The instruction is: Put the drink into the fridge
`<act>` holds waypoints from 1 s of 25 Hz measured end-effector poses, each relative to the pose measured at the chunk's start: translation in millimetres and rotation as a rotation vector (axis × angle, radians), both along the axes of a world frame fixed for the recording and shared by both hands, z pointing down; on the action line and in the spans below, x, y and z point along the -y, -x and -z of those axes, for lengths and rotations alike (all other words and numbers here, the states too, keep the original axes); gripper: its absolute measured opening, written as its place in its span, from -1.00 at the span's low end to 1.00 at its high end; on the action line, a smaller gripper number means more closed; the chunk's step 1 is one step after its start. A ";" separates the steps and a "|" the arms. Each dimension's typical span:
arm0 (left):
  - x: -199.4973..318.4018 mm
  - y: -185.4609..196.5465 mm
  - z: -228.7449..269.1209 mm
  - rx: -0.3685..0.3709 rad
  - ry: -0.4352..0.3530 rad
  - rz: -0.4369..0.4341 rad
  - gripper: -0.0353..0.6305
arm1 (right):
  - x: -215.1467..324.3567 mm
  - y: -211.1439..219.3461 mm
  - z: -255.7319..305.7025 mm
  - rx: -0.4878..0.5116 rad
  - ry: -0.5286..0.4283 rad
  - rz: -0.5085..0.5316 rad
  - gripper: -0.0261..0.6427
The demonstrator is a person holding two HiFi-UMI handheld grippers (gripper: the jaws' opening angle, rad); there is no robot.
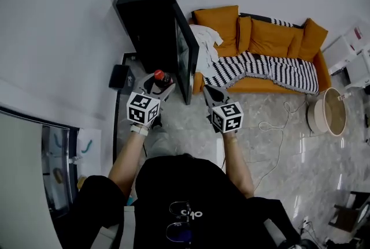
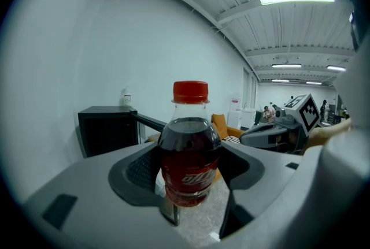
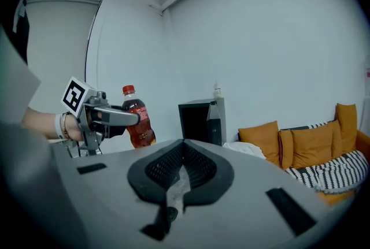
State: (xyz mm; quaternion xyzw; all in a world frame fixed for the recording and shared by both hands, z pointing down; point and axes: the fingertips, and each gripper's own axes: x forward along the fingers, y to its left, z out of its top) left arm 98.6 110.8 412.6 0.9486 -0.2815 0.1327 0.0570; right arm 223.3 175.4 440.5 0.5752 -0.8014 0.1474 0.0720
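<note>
**Drink held up at the open fridge**

We face the black fridge [image 1: 151, 17], its door [image 1: 186, 60] swung open so the inside is free to take a bottle. Our left claw [image 1: 159, 89] clamps the drink [image 2: 189, 155] round its body, cap up, just before the opening and not yet inside. Our right claw [image 3: 179, 175] is closed on nothing and waits near the door, probably to shut it.

The head view looks steeply down, with the fridge [image 1: 147, 17] at 11 o'clock. Both gripper views look level toward it from nearby, sharing the sofa [image 1: 260, 51] too.
</note>
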 end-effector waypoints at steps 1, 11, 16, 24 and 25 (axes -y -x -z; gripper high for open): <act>7.8 -1.8 -0.4 -0.001 0.001 -0.008 0.02 | 7.6 0.9 -0.6 0.002 0.000 -0.003 -0.90; 130.4 17.1 -10.1 0.001 0.027 -0.110 0.02 | 133.6 56.0 -16.5 0.039 0.032 -0.039 -0.90; 208.3 51.9 -7.3 0.011 0.033 -0.176 0.02 | 216.6 101.9 -13.8 0.041 0.042 -0.078 -0.90; 313.9 99.1 -13.0 0.030 0.060 -0.251 0.02 | 323.0 150.0 -5.6 0.034 0.068 -0.144 -0.90; 325.0 104.6 -14.2 0.029 0.063 -0.256 0.02 | 334.4 154.6 -5.5 0.031 0.070 -0.152 -0.90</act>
